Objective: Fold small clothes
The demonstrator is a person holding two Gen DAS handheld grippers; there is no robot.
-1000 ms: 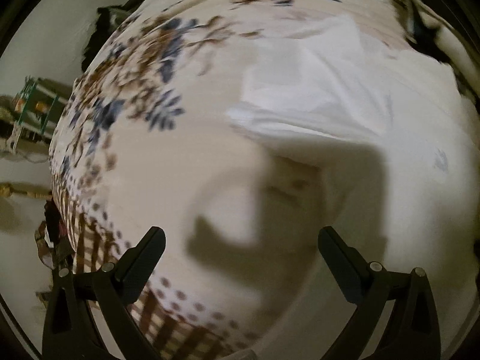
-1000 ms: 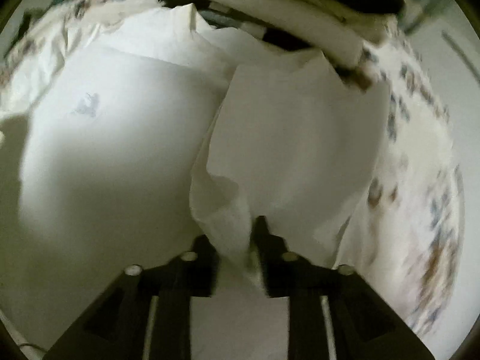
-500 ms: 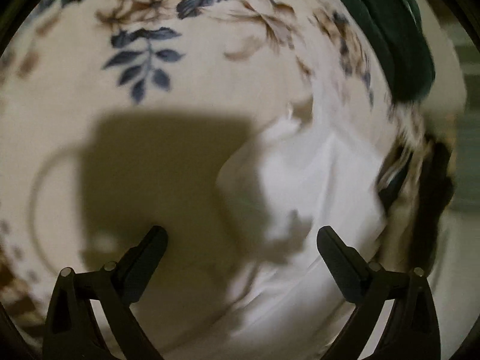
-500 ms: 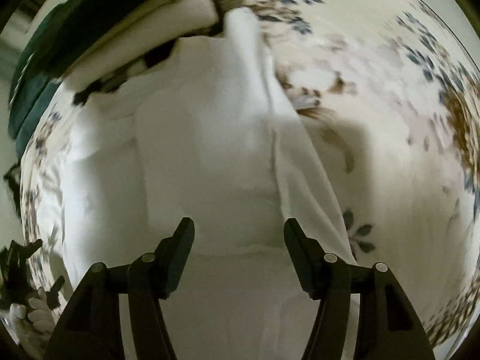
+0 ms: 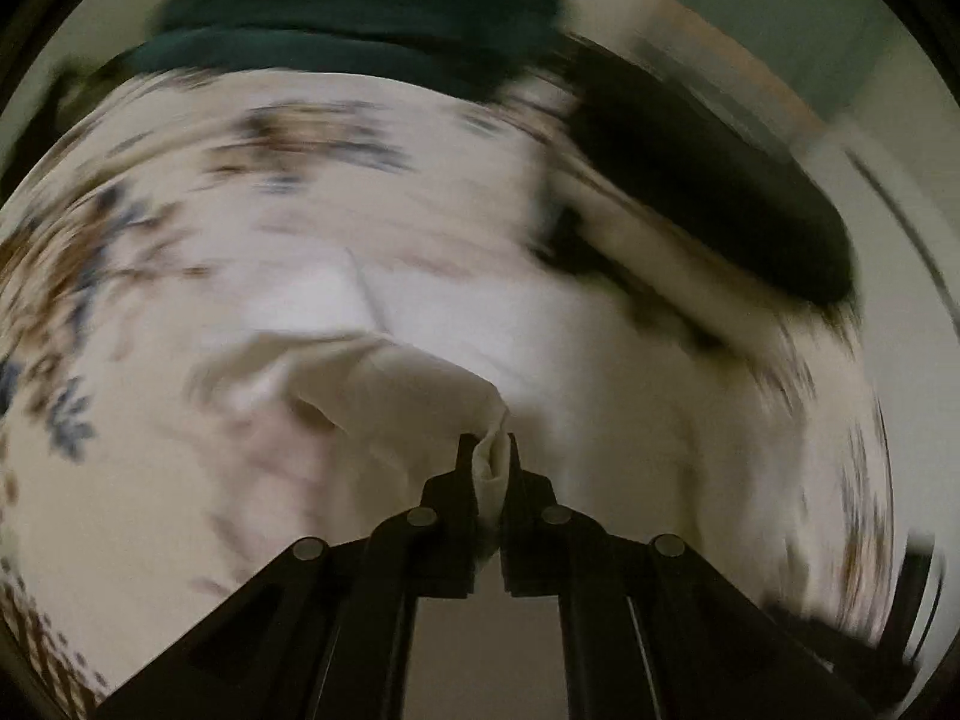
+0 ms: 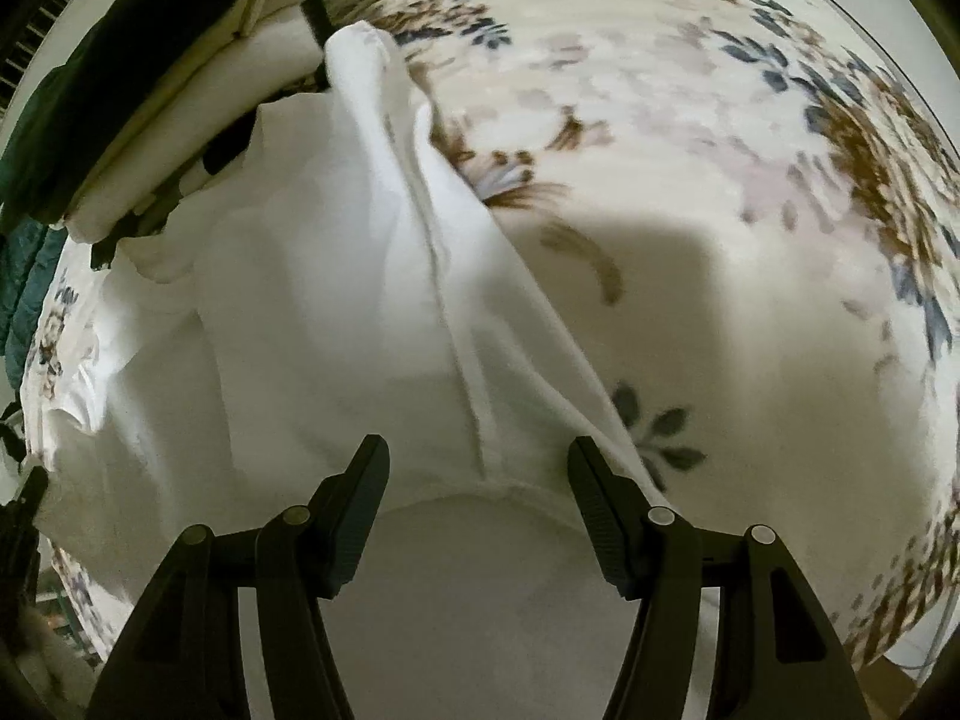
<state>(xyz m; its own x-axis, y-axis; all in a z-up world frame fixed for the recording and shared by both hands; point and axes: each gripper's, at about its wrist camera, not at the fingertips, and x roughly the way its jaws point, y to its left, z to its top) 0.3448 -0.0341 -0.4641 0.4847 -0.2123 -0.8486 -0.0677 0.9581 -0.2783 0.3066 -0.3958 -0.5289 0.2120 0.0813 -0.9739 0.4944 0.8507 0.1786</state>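
Note:
A white garment [image 6: 336, 312] lies on a floral bed cover [image 6: 720, 276], with one side folded over its middle. My right gripper [image 6: 477, 456] is open and empty, its fingers on either side of the folded edge near the hem. My left gripper [image 5: 487, 450] is shut on a bunched bit of the white garment [image 5: 390, 390] and holds it lifted off the cover. The left wrist view is blurred.
A stack of folded clothes, dark on top and cream below [image 6: 180, 60], lies at the far edge of the cover; it also shows in the left wrist view [image 5: 708, 192]. A dark green folded item [image 5: 360, 18] lies beyond. The floral cover [image 5: 150, 210] spreads to the left.
My left gripper has gone from open to shut on a part of the white garment and lifted it. My right gripper let go earlier and stays open over the folded side.

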